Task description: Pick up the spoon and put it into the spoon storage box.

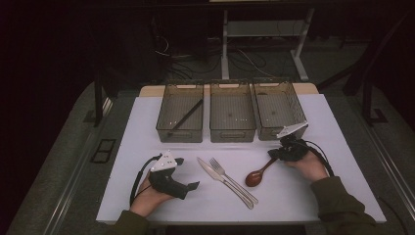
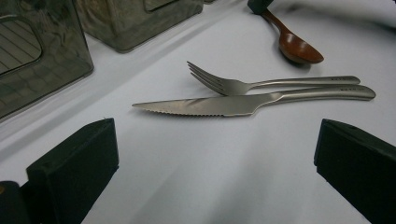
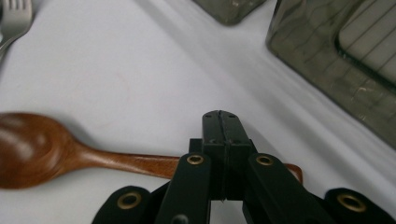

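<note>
High view: white-covered tabletop [image 1: 147, 196] carrying three translucent grey-brown plastic bins in one row at the far side: left bin [image 1: 180, 111], middle bin [image 1: 232, 110], right bin [image 1: 279, 108]. One thin dark stick [image 1: 188, 114] lies diagonally in the left bin; the contents of the other two cannot be made out. Cutlery count on the cloth: one steel knife [image 1: 226, 181], one steel fork [image 1: 233, 180], one dark brown wooden spoon [image 1: 258, 174]. Knife and fork lie side by side, touching along the handles, at the centre of the near half. The spoon lies just to their right, bowl toward the person, handle running up to the right claw [image 1: 272, 153]. Left claw [image 1: 189, 173] rests on the cloth, well to the left of the knife, held in the person's left hand [image 1: 149, 196].

Left gripper view: both black jaws stand wide apart with nothing between them, bare cloth underneath. Knife [image 2: 252, 101] and fork [image 2: 261, 83] lie ahead, blade and tines pointing left; spoon [image 2: 295, 44] lies beyond them.

Right gripper view: jaws pressed together, no gap, clamped on the spoon's handle [image 3: 135, 163] near its end; a short stub of handle shows past the jaws on the right. Spoon bowl at left, resting on the cloth. Fork tines [image 3: 14, 14] at the top left corner.
</note>
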`<action>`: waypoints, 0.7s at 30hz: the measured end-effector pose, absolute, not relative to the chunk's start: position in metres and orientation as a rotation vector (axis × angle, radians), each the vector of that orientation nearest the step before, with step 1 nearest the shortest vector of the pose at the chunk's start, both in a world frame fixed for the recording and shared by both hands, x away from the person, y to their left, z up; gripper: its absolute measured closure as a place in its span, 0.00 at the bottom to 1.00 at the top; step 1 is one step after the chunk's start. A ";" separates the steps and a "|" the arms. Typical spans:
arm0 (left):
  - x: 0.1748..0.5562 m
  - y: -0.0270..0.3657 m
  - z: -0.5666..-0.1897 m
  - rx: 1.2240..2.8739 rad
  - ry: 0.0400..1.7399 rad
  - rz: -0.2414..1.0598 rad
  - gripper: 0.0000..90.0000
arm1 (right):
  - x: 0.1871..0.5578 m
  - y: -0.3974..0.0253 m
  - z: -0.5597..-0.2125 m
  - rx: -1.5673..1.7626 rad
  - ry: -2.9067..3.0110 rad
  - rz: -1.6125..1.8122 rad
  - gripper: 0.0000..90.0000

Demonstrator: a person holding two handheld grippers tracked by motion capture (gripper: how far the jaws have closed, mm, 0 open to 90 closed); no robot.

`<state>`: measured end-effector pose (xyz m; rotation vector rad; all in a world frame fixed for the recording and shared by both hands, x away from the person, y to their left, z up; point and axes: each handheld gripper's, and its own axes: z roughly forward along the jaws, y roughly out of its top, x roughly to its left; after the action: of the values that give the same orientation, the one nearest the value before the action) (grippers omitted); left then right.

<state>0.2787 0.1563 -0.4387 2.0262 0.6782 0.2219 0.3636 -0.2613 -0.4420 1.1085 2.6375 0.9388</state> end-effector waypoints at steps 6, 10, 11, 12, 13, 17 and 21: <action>0.279 0.156 -0.439 2.031 0.678 0.218 0.00 | 0.352 -0.268 -0.441 1.096 2.666 0.923 0.99; 0.278 0.156 -0.439 2.032 0.677 0.219 0.00 | 0.344 -0.273 -0.440 1.090 2.682 0.917 0.99; 0.278 0.156 -0.439 2.032 0.677 0.219 0.00 | 0.341 -0.274 -0.440 1.088 2.685 0.921 0.99; 0.278 0.156 -0.439 2.032 0.677 0.219 0.00 | 0.339 -0.275 -0.439 1.088 2.686 0.922 0.99; 0.278 0.156 -0.439 2.033 0.676 0.219 0.00 | 0.336 -0.276 -0.439 1.089 2.689 0.929 0.99; 0.278 0.155 -0.439 2.034 0.676 0.218 0.00 | 0.326 -0.279 -0.439 1.079 2.703 0.925 0.99; 0.277 0.155 -0.438 2.036 0.672 0.216 0.00 | 0.318 -0.281 -0.438 1.063 2.700 0.930 0.99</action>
<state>0.2774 0.1546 -0.4384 2.0359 0.6720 0.2159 0.3178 -0.2812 -0.4383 1.0632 2.7001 0.9304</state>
